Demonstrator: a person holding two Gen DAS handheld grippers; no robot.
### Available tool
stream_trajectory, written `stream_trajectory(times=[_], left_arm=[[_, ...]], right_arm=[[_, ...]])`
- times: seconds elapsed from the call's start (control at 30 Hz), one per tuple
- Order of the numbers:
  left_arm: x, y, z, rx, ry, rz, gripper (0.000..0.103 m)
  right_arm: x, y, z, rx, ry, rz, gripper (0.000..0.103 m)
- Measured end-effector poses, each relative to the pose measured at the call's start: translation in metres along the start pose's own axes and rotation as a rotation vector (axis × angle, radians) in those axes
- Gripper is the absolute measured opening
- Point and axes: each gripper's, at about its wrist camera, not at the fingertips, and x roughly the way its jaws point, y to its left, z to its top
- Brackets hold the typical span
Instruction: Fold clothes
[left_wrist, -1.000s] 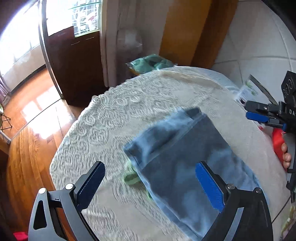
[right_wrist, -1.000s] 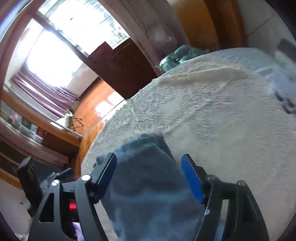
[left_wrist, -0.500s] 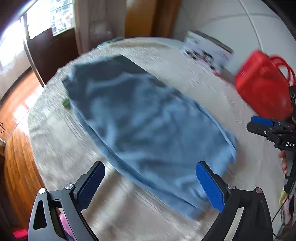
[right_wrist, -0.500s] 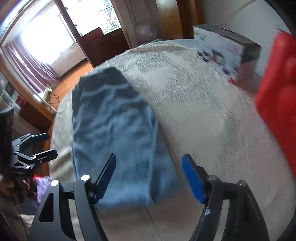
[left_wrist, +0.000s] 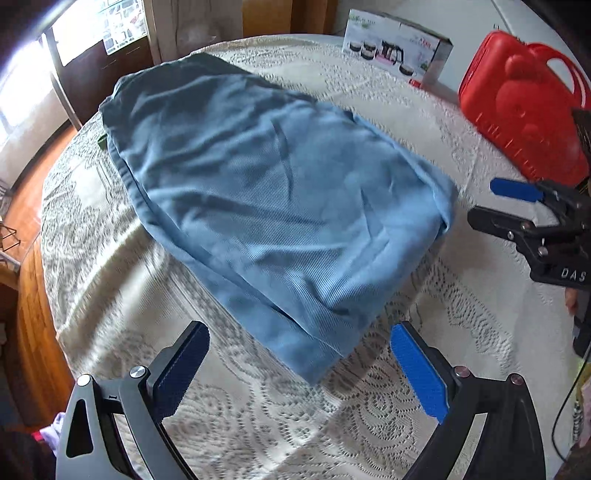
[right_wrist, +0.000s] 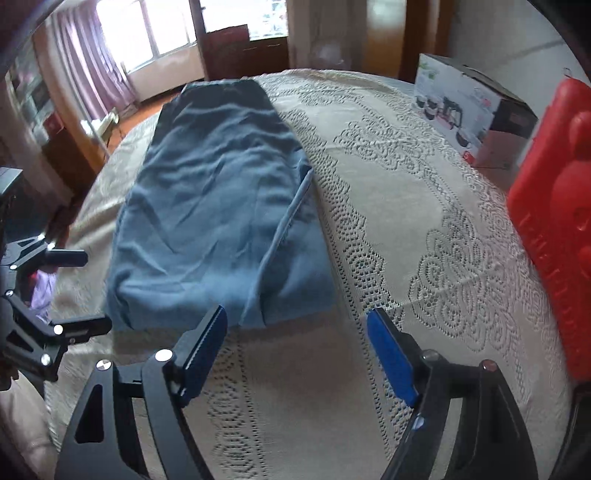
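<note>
Left wrist view: right tongs (left_wrist: 496, 205) marked "DAS" and left tongs (left_wrist: 299, 363) spread, empty, beside blue garment (left_wrist: 266, 199).

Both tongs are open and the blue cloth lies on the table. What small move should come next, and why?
Probably bring the left tongs down onto the near corner of the blue cloth and close on it. The cloth lies long and flat on the lace tablecloth, seemingly folded only lengthwise, and both the left and the right tongs are open and hold nothing, just short of its near edge.

Both grippers' fingers (left_wrist: 419, 373) (right_wrist: 201, 354) spread, empty.
</note>
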Motion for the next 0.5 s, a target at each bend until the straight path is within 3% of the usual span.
stream_trajectory(times=[0.33, 0.5], left_arm=[[0.039, -0.013, 0.000, -0.039, -0.005, 0.079, 0.100], [0.042, -0.016, 0.008, -0.027, -0.021, 0.074, 0.100]], right_arm=[[0.037, -0.001, -0.007, -0.097, 0.033, 0.044, 0.078], [0.045, -0.003, -0.002, -0.102, 0.023, 0.065, 0.079]])
